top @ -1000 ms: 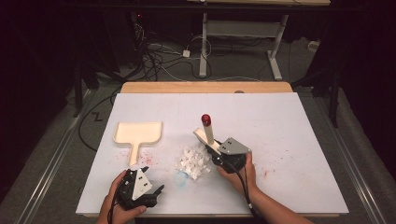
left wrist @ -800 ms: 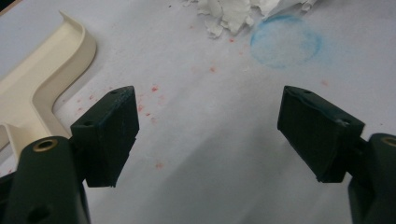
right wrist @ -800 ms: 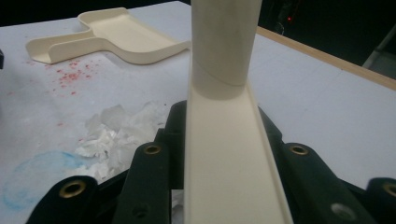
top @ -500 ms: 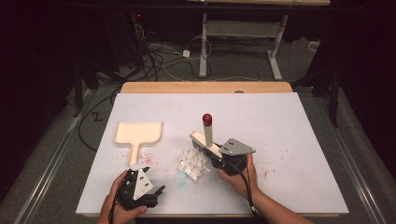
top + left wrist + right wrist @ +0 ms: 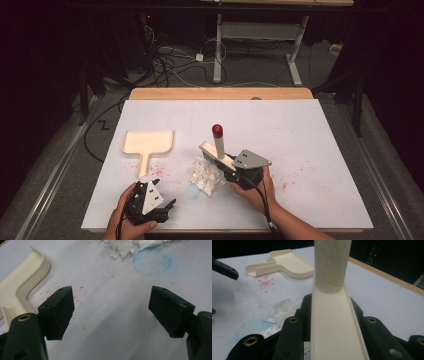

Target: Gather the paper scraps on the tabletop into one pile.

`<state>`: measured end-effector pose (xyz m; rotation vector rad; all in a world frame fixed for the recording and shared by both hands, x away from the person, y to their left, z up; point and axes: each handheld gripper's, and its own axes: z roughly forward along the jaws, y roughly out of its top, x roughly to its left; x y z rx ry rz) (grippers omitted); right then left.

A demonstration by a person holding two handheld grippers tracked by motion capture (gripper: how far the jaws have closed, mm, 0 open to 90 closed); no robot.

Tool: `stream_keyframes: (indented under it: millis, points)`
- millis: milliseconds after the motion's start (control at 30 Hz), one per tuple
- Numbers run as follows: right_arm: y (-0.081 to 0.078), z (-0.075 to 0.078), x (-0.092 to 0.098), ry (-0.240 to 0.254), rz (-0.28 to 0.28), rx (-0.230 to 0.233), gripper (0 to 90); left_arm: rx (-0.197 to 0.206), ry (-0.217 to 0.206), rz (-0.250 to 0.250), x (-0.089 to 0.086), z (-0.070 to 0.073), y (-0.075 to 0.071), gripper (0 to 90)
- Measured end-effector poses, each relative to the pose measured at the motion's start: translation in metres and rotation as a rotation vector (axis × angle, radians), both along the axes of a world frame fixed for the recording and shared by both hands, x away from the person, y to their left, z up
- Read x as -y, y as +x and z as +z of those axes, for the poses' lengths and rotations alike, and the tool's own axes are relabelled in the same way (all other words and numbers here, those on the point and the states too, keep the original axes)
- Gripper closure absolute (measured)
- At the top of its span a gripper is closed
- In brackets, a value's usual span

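Brush (image 5: 218, 145) shifted left, dustpan (image 5: 148, 143) empty

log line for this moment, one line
right gripper: shut on brush | brush beside paper scraps | left gripper: open | dustpan: flat on table

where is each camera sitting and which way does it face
High view: above the near table edge, looking forward and down at the white table; both hands and forearms show.
Left gripper view: on the left hand-held gripper, looking down at the table between open jaws.
Right gripper view: on the right hand-held gripper, looking along the brush it clamps.
Shared: dustpan and crumpled paper appear in all three.
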<state>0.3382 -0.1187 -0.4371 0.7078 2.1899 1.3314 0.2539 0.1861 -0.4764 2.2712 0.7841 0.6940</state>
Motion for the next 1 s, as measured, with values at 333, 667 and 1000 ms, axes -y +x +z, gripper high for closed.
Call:
stream_keyframes:
  millis: [333, 667, 1000]
  points:
    - [0.0, 0.032, 0.027, 0.062, -0.003, 0.034, 67.6, 0.003, 0.004, 0.003, 0.001, 0.001, 0.0, 20.0]
    - [-0.015, 0.057, 0.085, 0.063, 0.018, 0.017, 67.6, 0.009, -0.002, 0.01, -0.002, 0.001, -0.001, 20.1]
    - [-0.04, 0.06, 0.144, -0.002, 0.091, -0.108, 67.6, 0.007, 0.018, 0.003, 0.002, 0.001, 0.0, 20.1]
